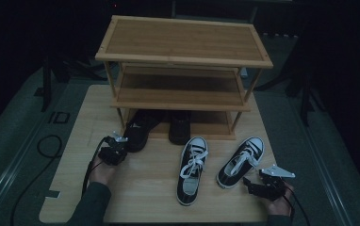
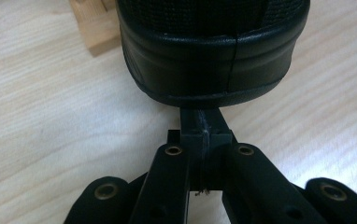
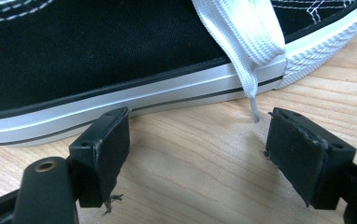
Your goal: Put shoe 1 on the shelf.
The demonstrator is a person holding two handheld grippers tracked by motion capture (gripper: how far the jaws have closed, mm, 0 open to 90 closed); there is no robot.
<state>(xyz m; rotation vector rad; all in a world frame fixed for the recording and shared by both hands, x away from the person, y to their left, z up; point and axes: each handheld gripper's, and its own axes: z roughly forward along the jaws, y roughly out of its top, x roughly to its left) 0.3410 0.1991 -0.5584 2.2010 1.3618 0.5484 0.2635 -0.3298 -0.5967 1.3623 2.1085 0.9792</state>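
Black and shut tight, the left tool [image 2: 203,122] has its two jaws pressed flat together with nothing between them, and their joined tip sits against, or a hair short of, the rounded rubber end of a black shoe [image 2: 209,51]; the close view is too tight to settle whether they touch. From the high view that left tool [image 1: 117,147] lies at the near end of the same black shoe [image 1: 138,133], which rests on the counter [image 1: 140,188] with its far end under the lowest board of the wooden shoe rack [image 1: 183,47]. A second dark shoe [image 1: 180,127] stands beside it, also half under the rack.

The right tool [image 3: 197,140] stands wide open, its pads apart and holding nothing. It faces the side of a black-and-white sneaker [image 3: 120,60], just short of the white sole, with a white lace end [image 3: 255,109] hanging between the pads. In the high view this right tool [image 1: 253,182] sits beside the heel of the right-hand sneaker [image 1: 241,160]; another sneaker [image 1: 191,169] lies to its left.
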